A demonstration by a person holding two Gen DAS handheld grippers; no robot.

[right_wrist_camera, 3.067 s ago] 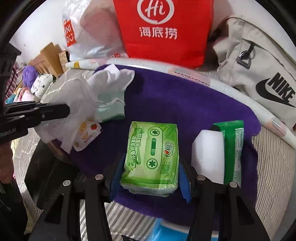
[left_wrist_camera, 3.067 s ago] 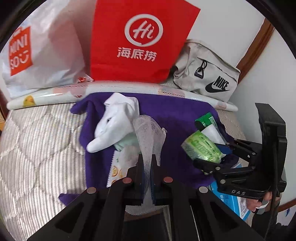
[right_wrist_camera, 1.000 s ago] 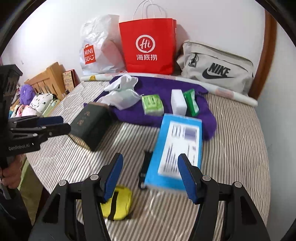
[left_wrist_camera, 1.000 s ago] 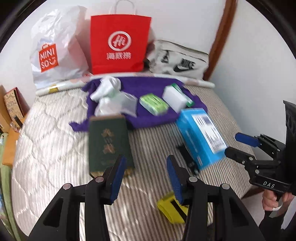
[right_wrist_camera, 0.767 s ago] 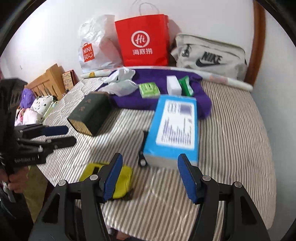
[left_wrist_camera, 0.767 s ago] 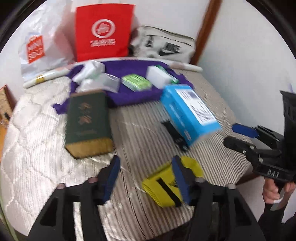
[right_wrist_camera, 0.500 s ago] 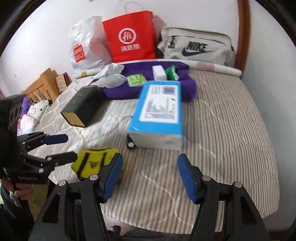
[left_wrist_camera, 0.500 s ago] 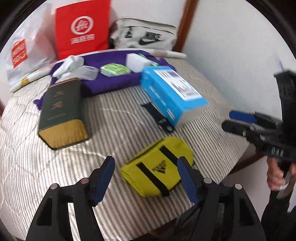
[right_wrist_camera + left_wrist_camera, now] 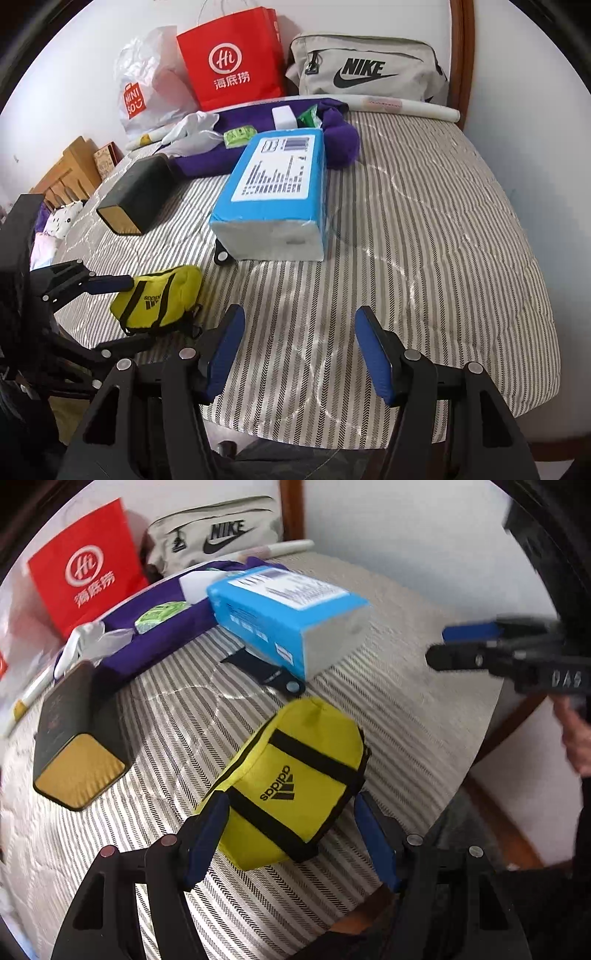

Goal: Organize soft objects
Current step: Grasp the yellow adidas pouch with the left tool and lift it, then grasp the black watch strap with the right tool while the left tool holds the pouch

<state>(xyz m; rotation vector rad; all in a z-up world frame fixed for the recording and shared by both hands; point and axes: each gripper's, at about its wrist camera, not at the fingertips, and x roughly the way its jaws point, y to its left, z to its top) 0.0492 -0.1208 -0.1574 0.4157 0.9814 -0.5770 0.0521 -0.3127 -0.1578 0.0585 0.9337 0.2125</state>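
Left gripper [image 9: 291, 830]: jaws spread wide, nothing clamped — the yellow pouch [image 9: 295, 782] lies between the blue pads, the near-left pad just beside its corner, the other apart from it. Right gripper [image 9: 297, 349]: jaws parted to a middling width, empty, over bare striped mattress [image 9: 424, 229]. Step in hand, as judged: taking the pouch, the nearest soft item. To do it well, lower until the pads straddle the pouch across its narrow width, close on the body rather than on a black strap, and squeeze only enough to lift, since soft fabric will likely sag. Pose: left gripper pitched steeply down at the near edge of the mattress; right gripper likewise angled down, held clear at 3 o'clock of the pouch in the left view, a hand [image 9: 576, 734] on its grip. Outward in the left view: black strap [image 9: 269, 672] at 12 o'clock of the pouch; blue box [image 9: 284, 609] beyond it; dark green box [image 9: 74, 734] at 9 o'clock; purple cloth [image 9: 155, 646] at 11 o'clock, bearing a green tissue pack [image 9: 160, 616]; red bag [image 9: 88, 579] and grey bag [image 9: 218, 535] against the wall.
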